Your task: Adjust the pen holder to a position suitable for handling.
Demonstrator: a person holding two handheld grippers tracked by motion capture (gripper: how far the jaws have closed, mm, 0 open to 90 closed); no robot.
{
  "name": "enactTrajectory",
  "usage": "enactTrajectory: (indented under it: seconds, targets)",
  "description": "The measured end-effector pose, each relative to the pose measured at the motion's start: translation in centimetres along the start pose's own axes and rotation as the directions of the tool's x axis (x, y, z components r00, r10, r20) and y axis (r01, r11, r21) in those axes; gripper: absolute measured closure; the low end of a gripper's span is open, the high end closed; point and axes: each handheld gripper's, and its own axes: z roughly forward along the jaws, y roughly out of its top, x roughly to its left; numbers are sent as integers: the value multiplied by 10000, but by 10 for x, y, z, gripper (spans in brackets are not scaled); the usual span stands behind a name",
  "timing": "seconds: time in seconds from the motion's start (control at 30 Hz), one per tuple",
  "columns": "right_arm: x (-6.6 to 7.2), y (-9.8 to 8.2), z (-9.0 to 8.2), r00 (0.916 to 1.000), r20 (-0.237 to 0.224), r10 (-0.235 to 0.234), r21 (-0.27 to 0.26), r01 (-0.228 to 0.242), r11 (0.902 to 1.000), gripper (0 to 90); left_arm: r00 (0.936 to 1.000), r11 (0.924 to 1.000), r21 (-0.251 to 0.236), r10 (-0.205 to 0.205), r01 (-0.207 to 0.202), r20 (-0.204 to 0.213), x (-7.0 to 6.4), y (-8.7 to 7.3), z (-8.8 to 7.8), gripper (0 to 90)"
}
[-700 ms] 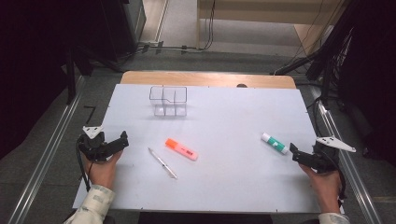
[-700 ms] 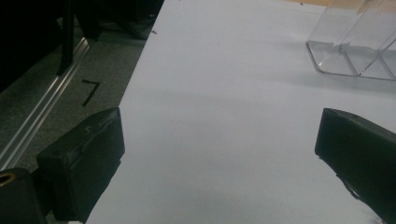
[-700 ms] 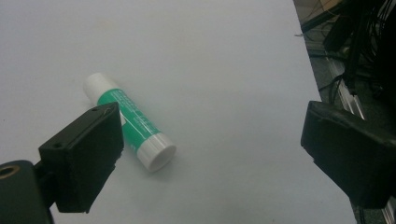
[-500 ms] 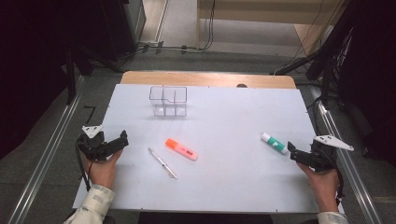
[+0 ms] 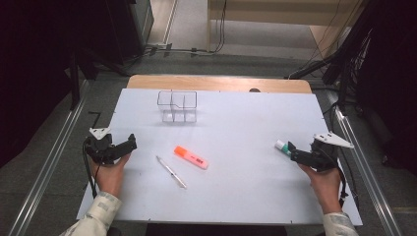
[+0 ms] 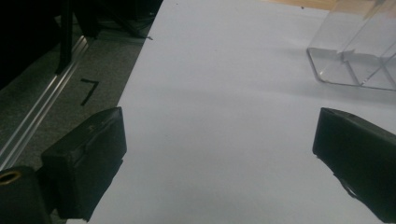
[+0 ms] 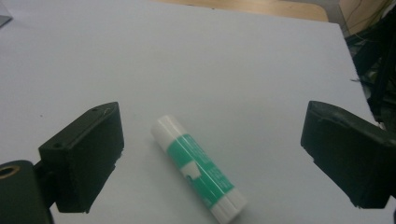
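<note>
right claw spread wide around glue stick; clear organizer empty.

Clear organizer cut off at the left gripper view's top and right edges. Glue stick mostly hidden behind right gripper in high view. Label print on it unreadable.

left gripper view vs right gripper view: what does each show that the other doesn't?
Left gripper view alone: the clear organizer ahead at upper right, and floor with a metal rail beside the table. Right gripper view alone: a green-and-white glue stick lying between the open jaws. Both share the white table surface and two black jaws set wide apart.
</note>
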Motion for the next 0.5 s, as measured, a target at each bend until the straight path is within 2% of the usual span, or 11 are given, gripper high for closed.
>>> enactTrajectory:
  seconds: [0.03,0.1,0.27,0.3,0.33,0.43,0.5]
  targets:
    - [9,5,4,9999,-96,-111,-30,111,9999,47,10000,10000,-12,21,-21,-34,-1,1,2,39]
    - [17,10,9,9996,-85,-259,-91,258,9996,46,10000,9999,124,-79,79,45,-3,5,8,40]
    - [38,19,26,9983,-417,-399,-20,399,9992,47,9999,9997,212,-139,137,83,-6,10,18,40]
    - [38,19,26,9983,-417,-399,-20,399,9992,47,9999,9997,212,-139,137,83,-6,10,18,40]
    - [46,23,33,9972,-529,-536,39,538,9985,47,9999,9996,244,-113,110,105,-6,11,19,40]
    - [58,31,43,9957,-716,-596,44,601,9982,52,9999,9994,328,-141,139,69,-8,12,26,42]
    - [61,34,46,9945,-802,-676,-13,677,9977,52,9999,9991,403,-117,114,68,-8,13,28,42]
